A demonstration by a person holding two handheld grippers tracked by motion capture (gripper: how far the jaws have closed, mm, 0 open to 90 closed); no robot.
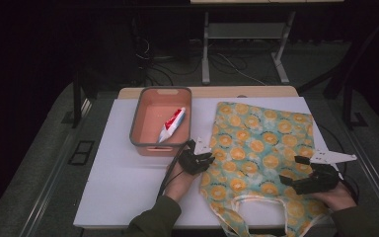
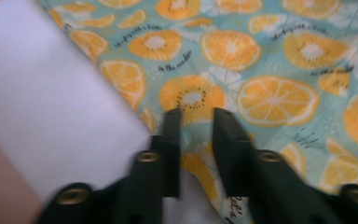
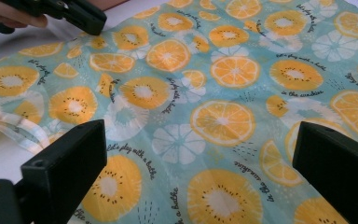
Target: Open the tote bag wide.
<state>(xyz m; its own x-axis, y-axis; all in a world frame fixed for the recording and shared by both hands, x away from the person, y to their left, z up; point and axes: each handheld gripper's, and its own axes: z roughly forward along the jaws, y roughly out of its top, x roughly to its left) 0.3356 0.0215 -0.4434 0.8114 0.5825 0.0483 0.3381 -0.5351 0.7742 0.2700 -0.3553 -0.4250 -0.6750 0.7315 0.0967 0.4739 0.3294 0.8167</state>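
Two grippers work at a fruit-print bag [image 1: 261, 143] spread flat on a white board [image 1: 123, 182]. On the left gripper [image 2: 196, 114] the fingers [image 2: 172, 123] stand a narrow gap apart over the bag's edge, nothing pinched between them. On the right gripper [image 3: 200, 154] the fingers [image 3: 74, 154] stand wide apart just above the cloth, holding nothing; the bag's handle [image 3: 14, 128] lies beside them. Beyond the left fingers sits a pink bin [image 1: 161, 121] with a tube [image 1: 171, 124] inside.
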